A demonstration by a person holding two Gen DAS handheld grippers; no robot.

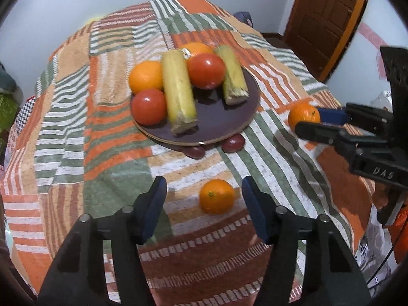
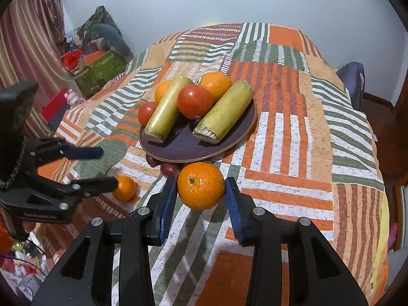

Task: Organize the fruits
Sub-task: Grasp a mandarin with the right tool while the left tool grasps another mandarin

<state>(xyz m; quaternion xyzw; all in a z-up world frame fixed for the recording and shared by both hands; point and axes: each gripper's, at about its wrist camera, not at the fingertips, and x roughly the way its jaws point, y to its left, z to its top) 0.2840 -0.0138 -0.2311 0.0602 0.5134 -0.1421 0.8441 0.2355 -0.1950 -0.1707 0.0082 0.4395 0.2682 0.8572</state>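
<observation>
A dark purple plate (image 1: 219, 125) (image 2: 183, 148) on the striped blanket holds two oranges, two tomatoes and two yellow-green cane pieces. My right gripper (image 2: 201, 186) is shut on an orange (image 2: 201, 185) and holds it above the blanket just before the plate; it also shows in the left wrist view (image 1: 304, 115). My left gripper (image 1: 204, 191) is open, with a small orange (image 1: 216, 195) lying on the blanket between its fingers. That orange also shows in the right wrist view (image 2: 124, 188). Two dark red fruits (image 1: 233, 142) lie at the plate's near rim.
The bed's striped blanket (image 2: 293, 140) slopes off at every side. A wooden door (image 1: 329, 12) stands at the back right. Boxes and clutter (image 2: 99, 68) sit on the floor to the left of the bed.
</observation>
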